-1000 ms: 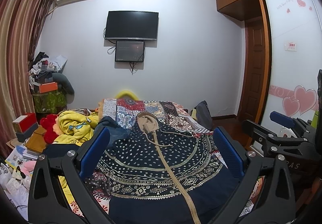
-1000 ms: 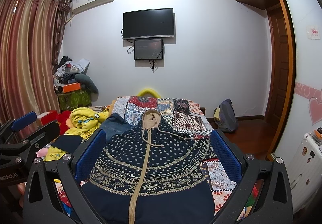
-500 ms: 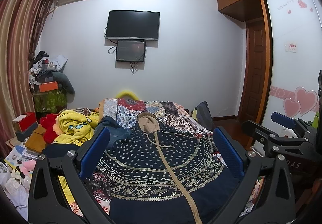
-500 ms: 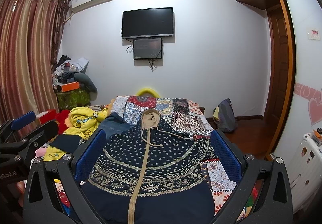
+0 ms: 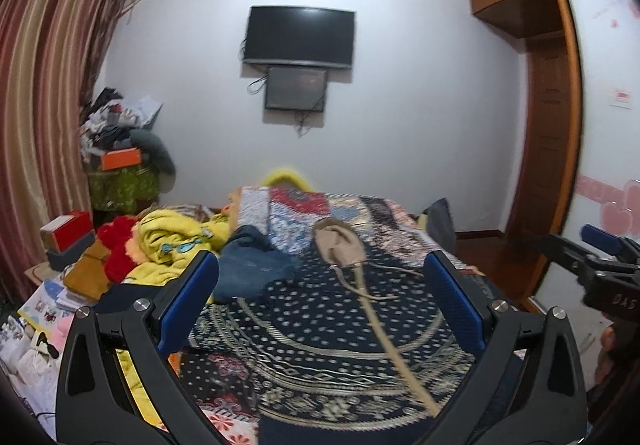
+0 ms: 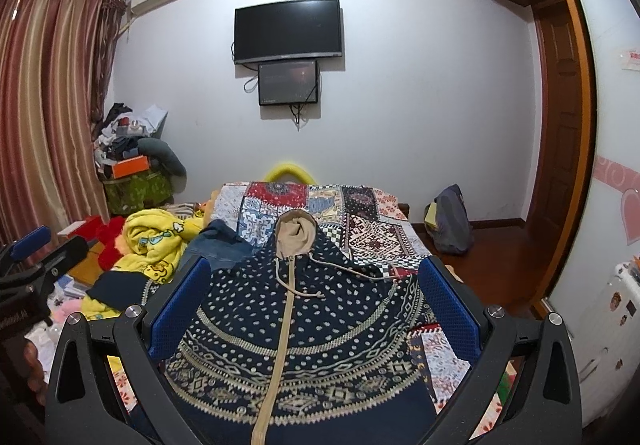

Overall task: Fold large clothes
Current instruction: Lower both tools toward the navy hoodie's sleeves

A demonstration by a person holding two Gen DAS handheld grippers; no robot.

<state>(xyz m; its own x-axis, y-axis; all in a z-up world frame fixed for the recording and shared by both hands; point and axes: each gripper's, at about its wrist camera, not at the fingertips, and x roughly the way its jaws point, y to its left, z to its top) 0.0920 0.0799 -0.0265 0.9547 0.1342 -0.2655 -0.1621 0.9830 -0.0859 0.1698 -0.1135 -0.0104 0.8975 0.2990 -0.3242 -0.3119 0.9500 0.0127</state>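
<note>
A navy hoodie (image 5: 328,345) with pale dots, patterned bands, a tan hood (image 6: 296,235) and a tan zipper lies spread face up on the bed. In the right wrist view the hoodie (image 6: 332,325) fills the space under the fingers. My left gripper (image 5: 322,301) hovers open above its chest, blue pads wide apart, holding nothing. My right gripper (image 6: 314,305) is also open and empty over the same garment. Each gripper shows at the edge of the other's view: the right gripper (image 5: 600,269), the left gripper (image 6: 28,257).
A patchwork quilt (image 6: 372,233) covers the bed. Blue jeans (image 6: 218,243) and a yellow blanket (image 6: 154,241) lie left of the hoodie. Boxes and clutter (image 5: 72,241) crowd the left side. A backpack (image 6: 450,221) sits on the floor at right, near the wooden door (image 6: 560,133).
The left gripper has swung to the left, so the room slides right in its view and blurs. The right gripper has barely moved. Both stay open.
</note>
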